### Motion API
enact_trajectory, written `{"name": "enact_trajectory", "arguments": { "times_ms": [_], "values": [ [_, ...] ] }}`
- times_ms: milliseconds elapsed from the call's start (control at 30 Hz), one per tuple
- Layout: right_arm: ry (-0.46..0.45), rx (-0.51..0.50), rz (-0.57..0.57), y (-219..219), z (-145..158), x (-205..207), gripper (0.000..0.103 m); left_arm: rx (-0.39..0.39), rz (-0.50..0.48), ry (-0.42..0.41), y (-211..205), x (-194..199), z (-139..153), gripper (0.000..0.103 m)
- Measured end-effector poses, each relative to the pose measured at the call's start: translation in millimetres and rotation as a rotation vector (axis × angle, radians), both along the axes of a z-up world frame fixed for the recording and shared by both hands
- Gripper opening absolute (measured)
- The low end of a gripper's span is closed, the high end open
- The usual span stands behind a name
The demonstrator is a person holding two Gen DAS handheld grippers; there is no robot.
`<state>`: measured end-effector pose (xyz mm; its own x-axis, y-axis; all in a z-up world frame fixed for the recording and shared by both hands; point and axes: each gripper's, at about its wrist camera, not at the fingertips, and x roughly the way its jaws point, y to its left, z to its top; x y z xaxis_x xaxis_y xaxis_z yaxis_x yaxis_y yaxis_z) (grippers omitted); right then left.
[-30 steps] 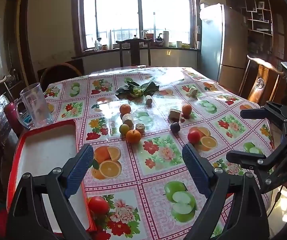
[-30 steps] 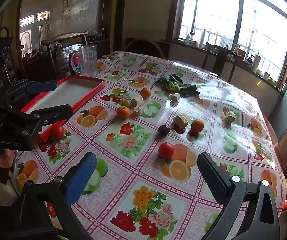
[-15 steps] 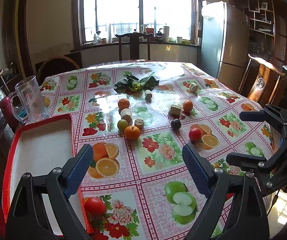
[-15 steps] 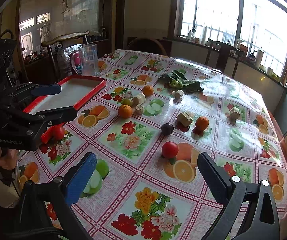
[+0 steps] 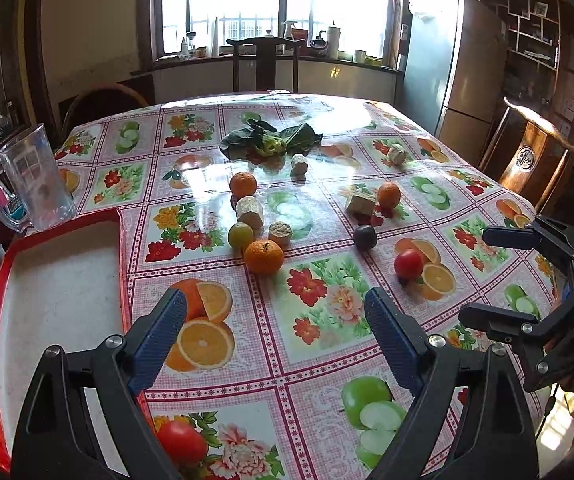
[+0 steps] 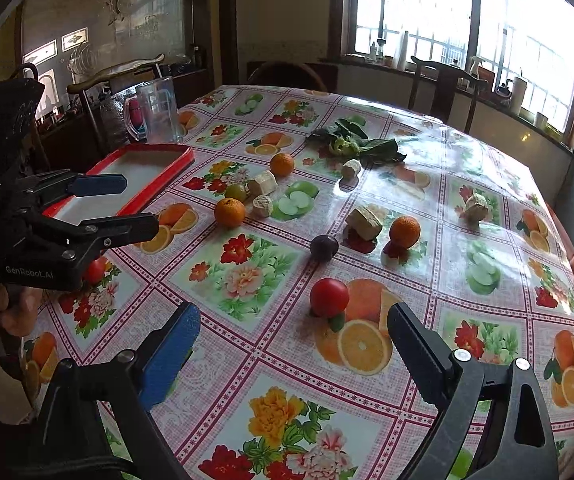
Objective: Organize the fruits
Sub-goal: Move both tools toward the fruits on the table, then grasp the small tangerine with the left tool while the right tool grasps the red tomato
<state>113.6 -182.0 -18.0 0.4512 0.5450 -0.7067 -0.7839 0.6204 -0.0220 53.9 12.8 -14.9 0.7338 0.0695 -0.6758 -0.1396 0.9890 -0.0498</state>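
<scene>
The left claw (image 5: 275, 328) is hovering over the near part of the table (image 5: 327, 364) with its jaws standing wide apart and nothing between them, above a printed orange on the fruit-patterned cloth. A red tomato (image 5: 182, 442) is lying just beneath its left finger, touching the near corner of the red-rimmed tray (image 5: 3, 276), whose white floor is holding no fruit. The right claw (image 6: 293, 340) is also hanging over the near table, its jaws closing slightly but still wide, with only cloth between them; a second red tomato (image 6: 329, 297) is sitting just ahead of that gap. A person's hand (image 6: 9, 308) is gripping the left claw's handle at the left edge of the right wrist view. Further out, a dark plum (image 6: 323, 247) is resting near the table's middle, well apart from a large orange (image 5: 264, 256) to its left. Just behind that orange a small green fruit (image 5: 240, 235) and two pale cut chunks (image 5: 250, 211) are clustering, with another orange (image 5: 243, 184) beyond them. To the right, a third orange (image 5: 389, 194) is sitting just beside a pale block (image 5: 361, 203). Leafy greens (image 5: 271, 140) are lying farther back, and a clear plastic jug (image 5: 37, 180) is standing behind the tray.
</scene>
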Motion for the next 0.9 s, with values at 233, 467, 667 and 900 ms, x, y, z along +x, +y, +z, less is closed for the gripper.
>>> {"name": "enact_trajectory", "arguments": {
  "times_ms": [233, 467, 667, 900],
  "values": [
    [0.078, -0.059, -0.04, 16, -27, 34, 0.077, -0.016, 0.008, 0.045, 12, 41, -19, 0.091],
    [0.145, -0.04, -0.081, 18, -43, 56, 0.069, -0.016, 0.02, 0.097, 19, 76, -39, 0.073],
    [0.16, -0.047, -0.079, 21, -48, 58, 0.064, -0.048, 0.022, 0.131, 25, 90, -52, 0.052],
    [0.137, -0.072, -0.088, 25, -53, 57, 0.045, -0.062, 0.007, 0.141, 21, 96, -59, 0.034]
  ]
}}
